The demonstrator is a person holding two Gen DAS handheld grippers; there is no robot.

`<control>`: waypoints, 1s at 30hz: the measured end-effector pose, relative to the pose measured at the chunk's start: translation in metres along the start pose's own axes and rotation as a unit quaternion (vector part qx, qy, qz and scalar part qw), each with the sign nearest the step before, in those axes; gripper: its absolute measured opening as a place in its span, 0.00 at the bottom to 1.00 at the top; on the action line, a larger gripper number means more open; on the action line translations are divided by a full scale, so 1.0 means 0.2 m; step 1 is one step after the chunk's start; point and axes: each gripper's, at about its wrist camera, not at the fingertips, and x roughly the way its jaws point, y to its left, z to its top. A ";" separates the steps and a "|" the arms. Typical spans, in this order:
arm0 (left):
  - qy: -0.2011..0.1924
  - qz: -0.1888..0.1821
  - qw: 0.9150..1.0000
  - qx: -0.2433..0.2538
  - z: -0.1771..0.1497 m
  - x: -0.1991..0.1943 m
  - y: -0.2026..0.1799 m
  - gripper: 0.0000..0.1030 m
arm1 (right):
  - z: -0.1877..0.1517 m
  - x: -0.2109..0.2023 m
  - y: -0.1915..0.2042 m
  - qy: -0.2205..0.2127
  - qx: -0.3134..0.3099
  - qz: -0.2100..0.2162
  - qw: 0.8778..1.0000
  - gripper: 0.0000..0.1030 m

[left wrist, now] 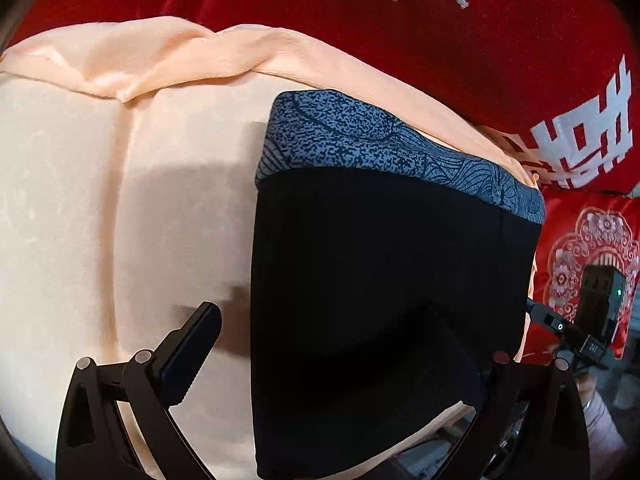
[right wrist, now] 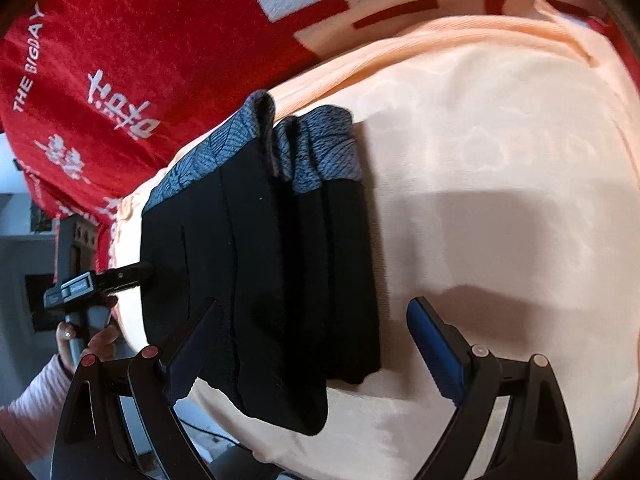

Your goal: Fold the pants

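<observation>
Pants (right wrist: 260, 264) are lying folded into a narrow black stack on the peach sheet (right wrist: 500, 208), grey patterned waistband (left wrist: 384, 148) at the far end, long axis running away from both tools. Right tool (right wrist: 316, 344) is hovering wide open and empty, its jaws straddling the stack's near end. Left tool (left wrist: 340, 344) is likewise standing open, gripping nothing, directly over the dark cloth; its right finger is hard to make out against the fabric. Red blanket (left wrist: 480, 40) is bordering the sheet beyond.
</observation>
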 end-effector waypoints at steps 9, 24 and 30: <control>0.011 -0.033 0.999 0.004 0.07 0.11 0.00 1.00 | 0.10 0.17 -0.06 0.038 0.002 0.088 0.995 0.92; -0.012 -0.005 1.000 0.005 0.03 0.08 -0.05 0.95 | 0.14 0.21 0.00 0.040 0.005 0.063 0.997 0.80; -0.049 -0.006 0.998 0.027 -0.05 -0.02 -0.12 0.65 | 0.13 0.14 0.04 0.031 0.002 0.073 0.997 0.49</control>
